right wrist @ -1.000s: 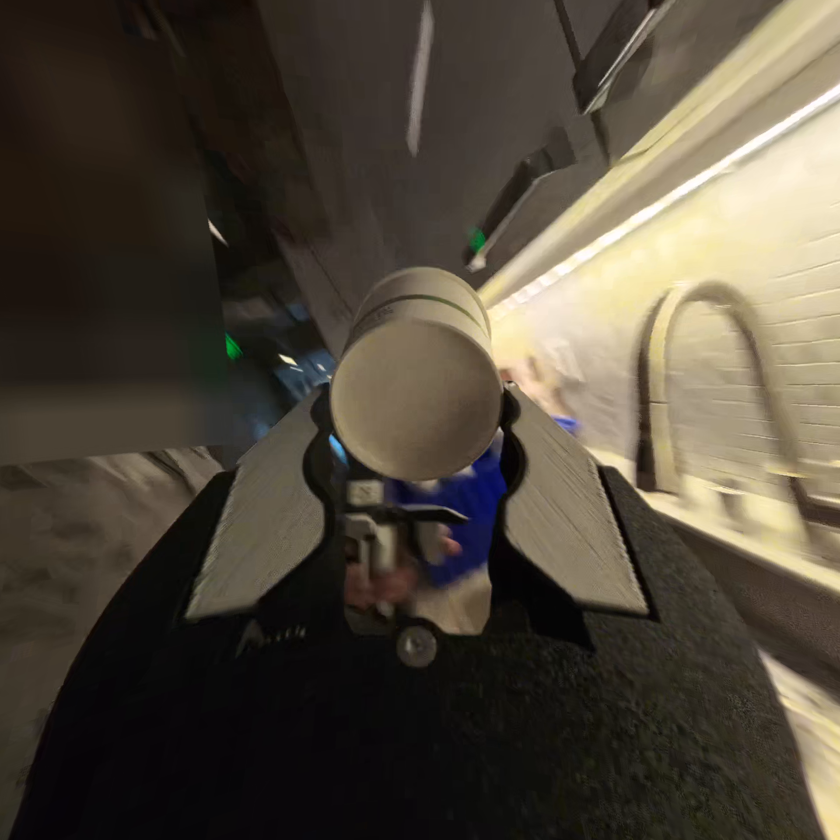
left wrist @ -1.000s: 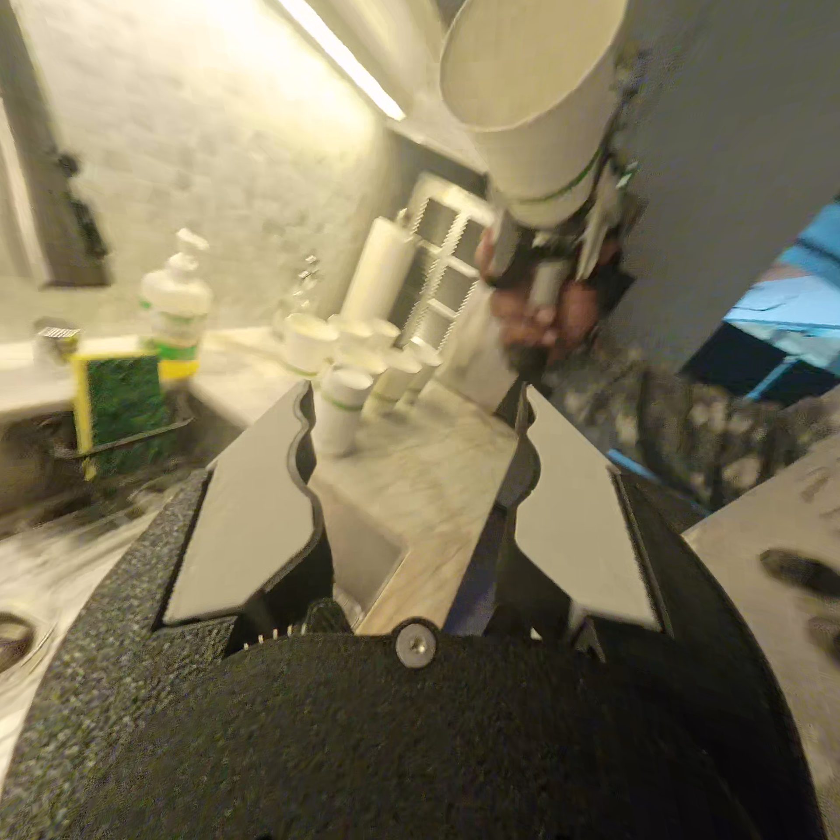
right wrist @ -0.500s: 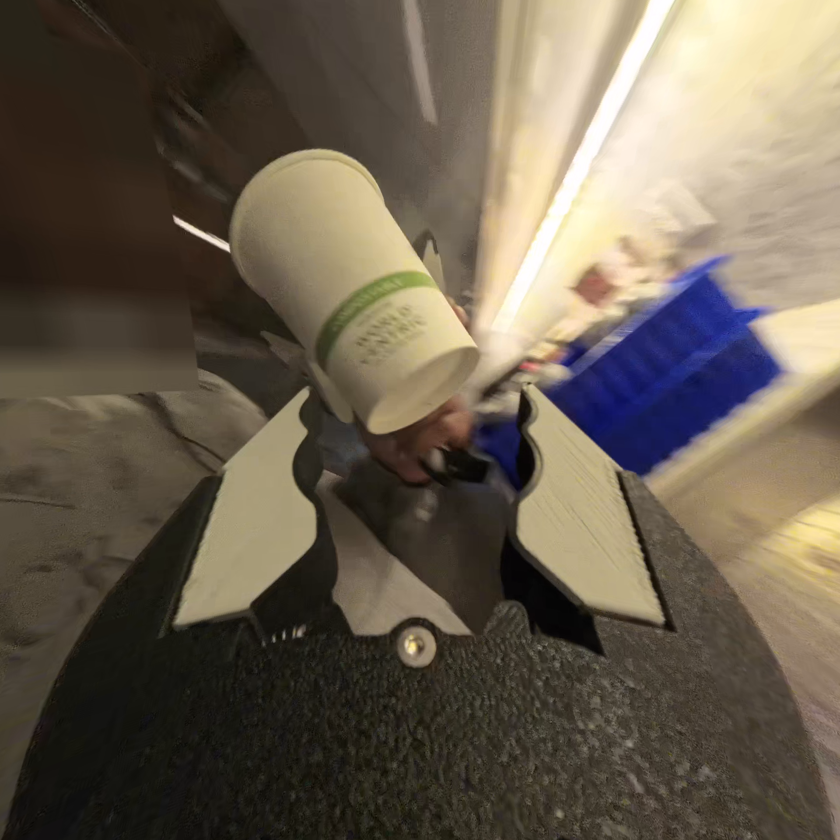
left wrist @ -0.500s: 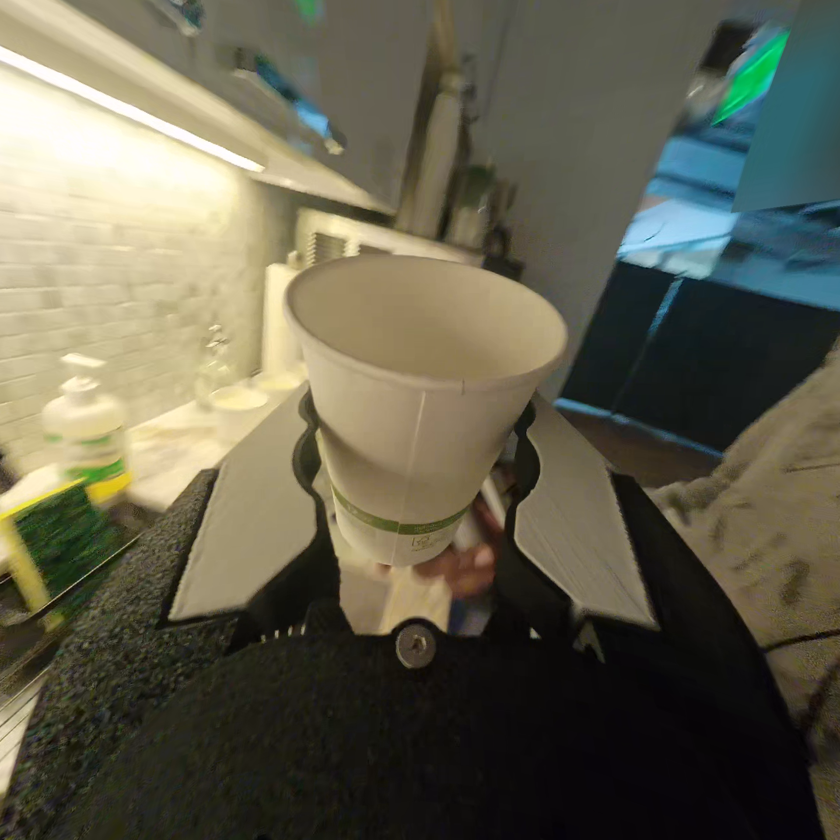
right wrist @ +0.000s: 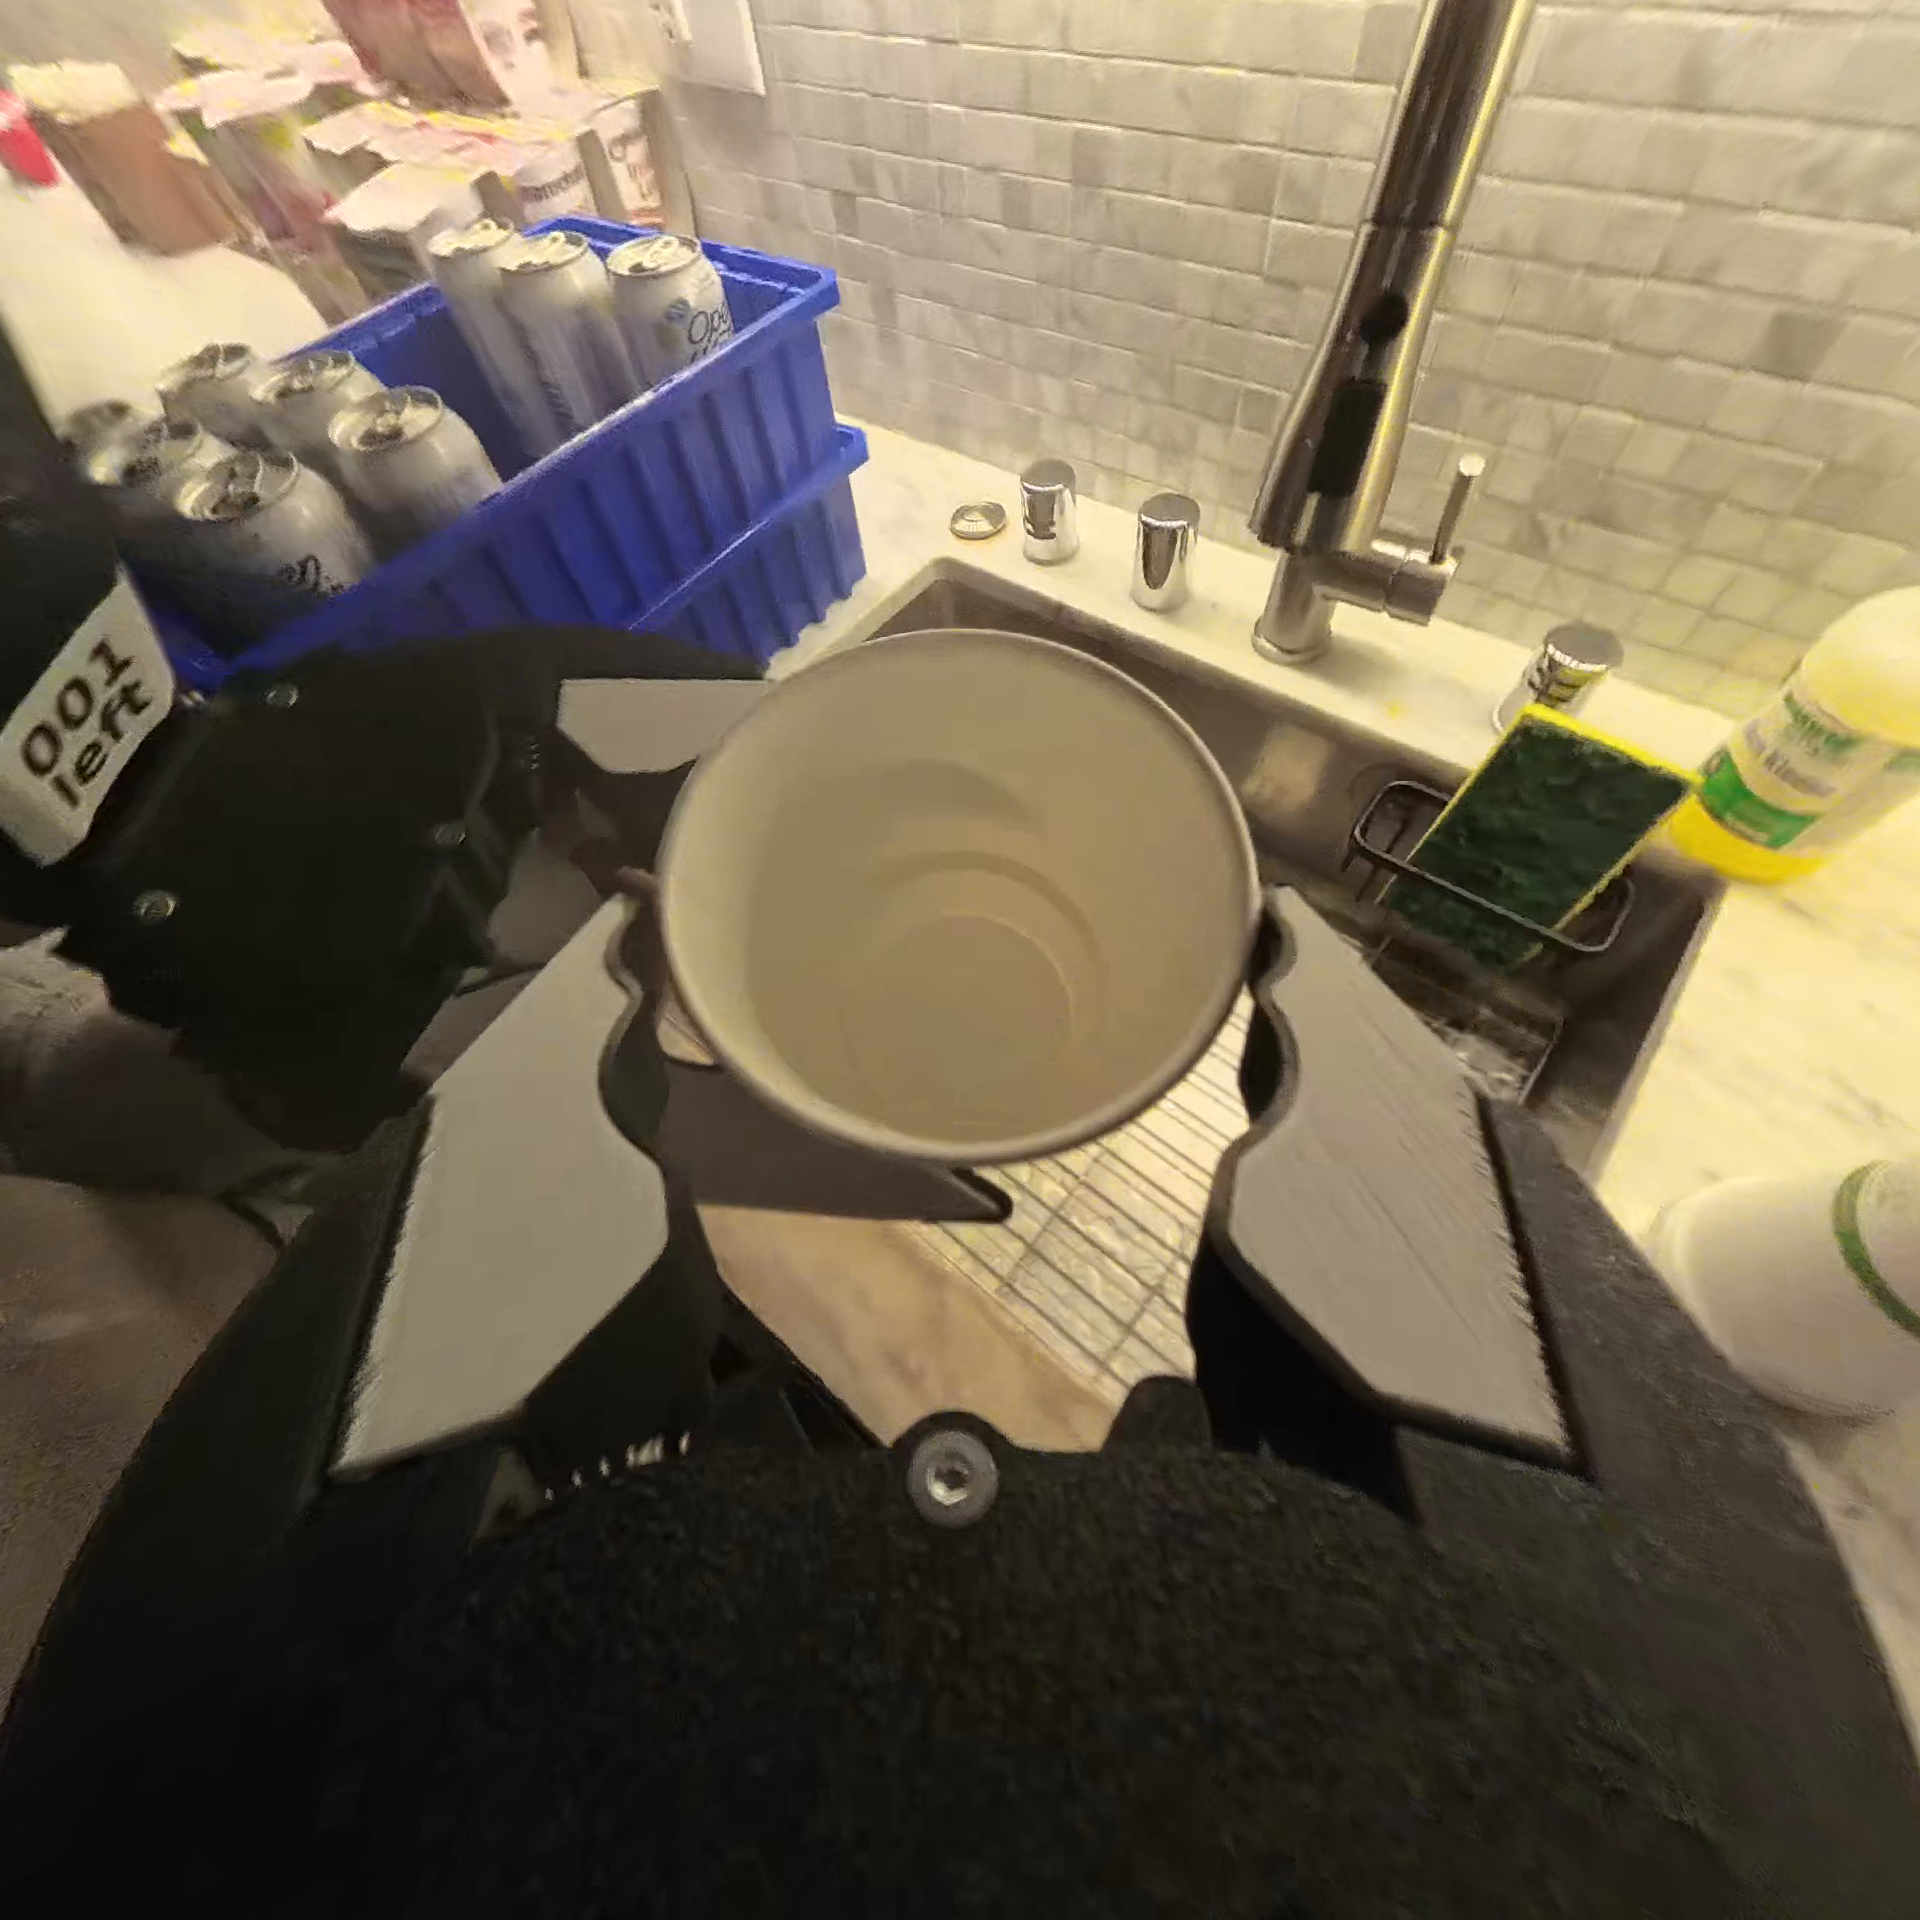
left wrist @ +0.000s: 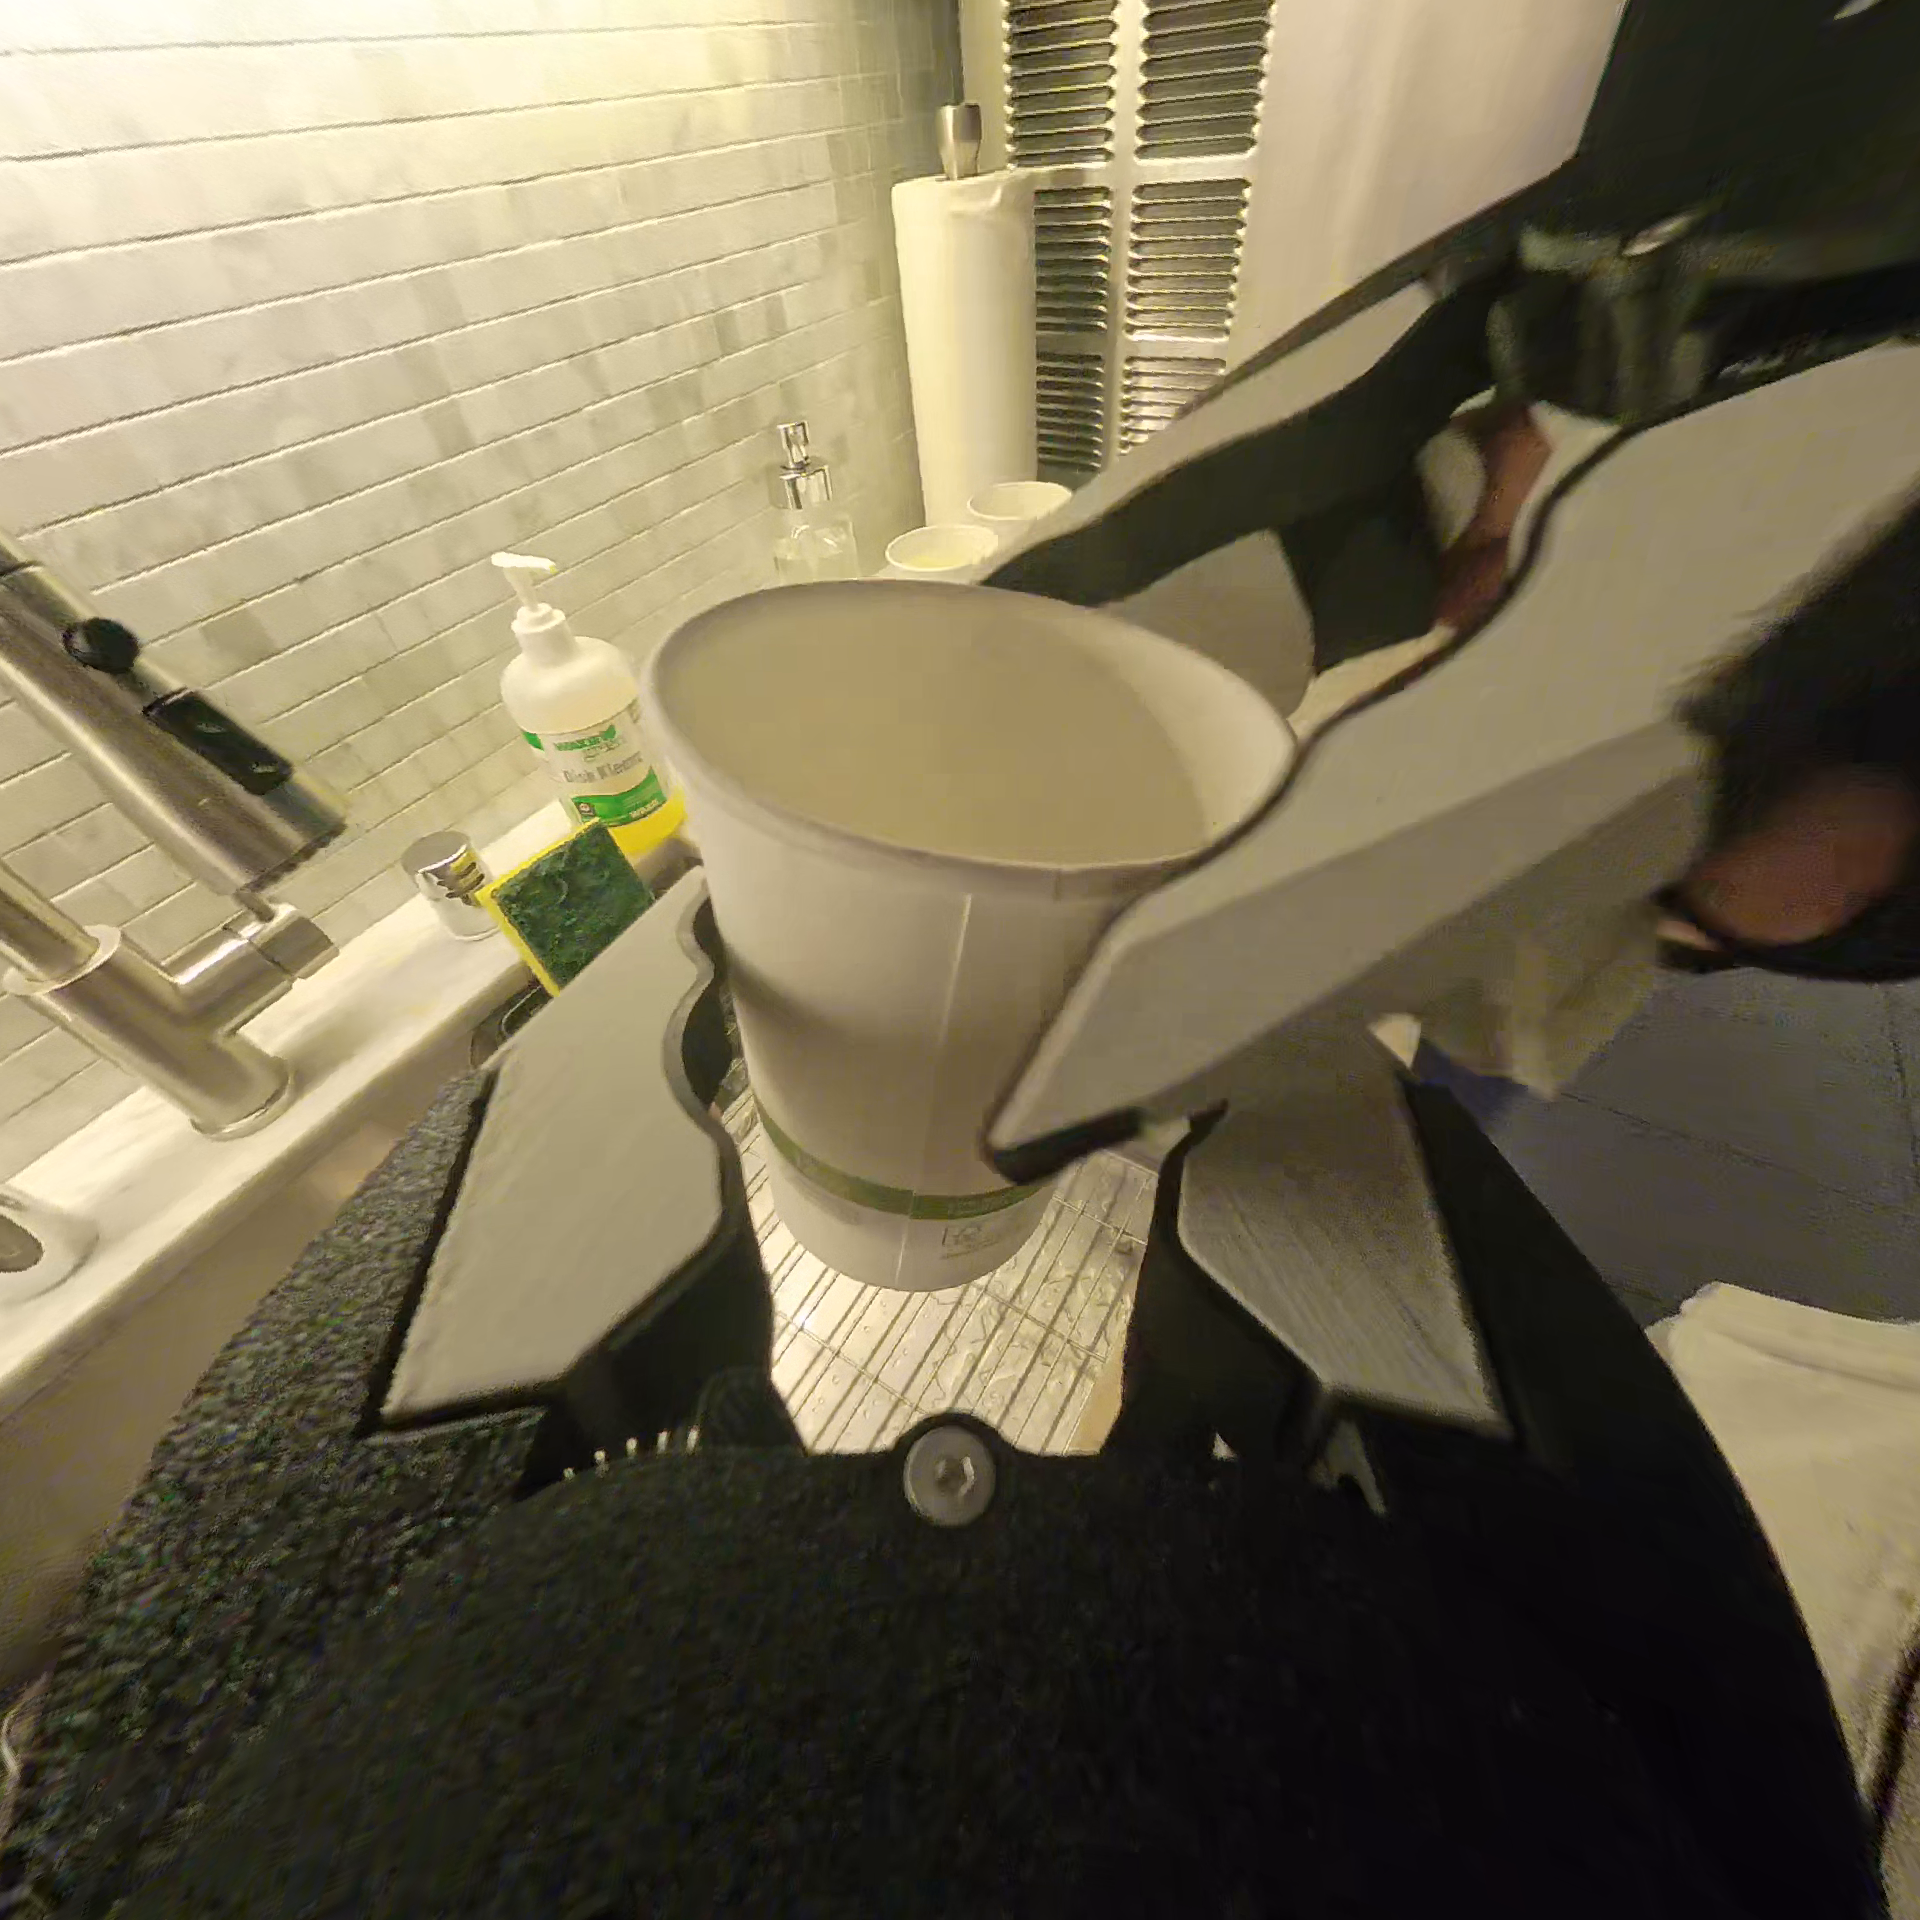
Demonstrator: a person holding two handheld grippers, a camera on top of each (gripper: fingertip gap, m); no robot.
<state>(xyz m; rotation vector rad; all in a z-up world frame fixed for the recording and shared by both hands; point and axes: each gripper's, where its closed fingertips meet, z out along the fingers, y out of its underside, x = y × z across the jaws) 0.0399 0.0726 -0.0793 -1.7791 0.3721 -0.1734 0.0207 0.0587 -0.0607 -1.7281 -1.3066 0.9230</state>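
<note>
The upright paper cup [left wrist: 914, 987] sits between both pairs of fingers: the left gripper [left wrist: 940, 1039] clamps its lower body, while the right gripper [right wrist: 945, 914] (spread wide) flanks its rim.

A white tag [right wrist: 83, 738] on the black body of the left gripper [right wrist: 831, 966] bears dark digits over a short word, clear in the right wrist view. The cup [left wrist: 935, 935] has a green band [left wrist: 894, 1195] near its base with fine pale print, and a small printed mark below it (too small to read). The soap bottle [left wrist: 587, 727] by the sink carries a white and green label with a brand line and a product line. The cans [right wrist: 665, 301] in the blue crate [right wrist: 665, 499] show cursive lettering, partly hidden. Packets [right wrist: 582, 177] behind the crate bear print, blurred.
</note>
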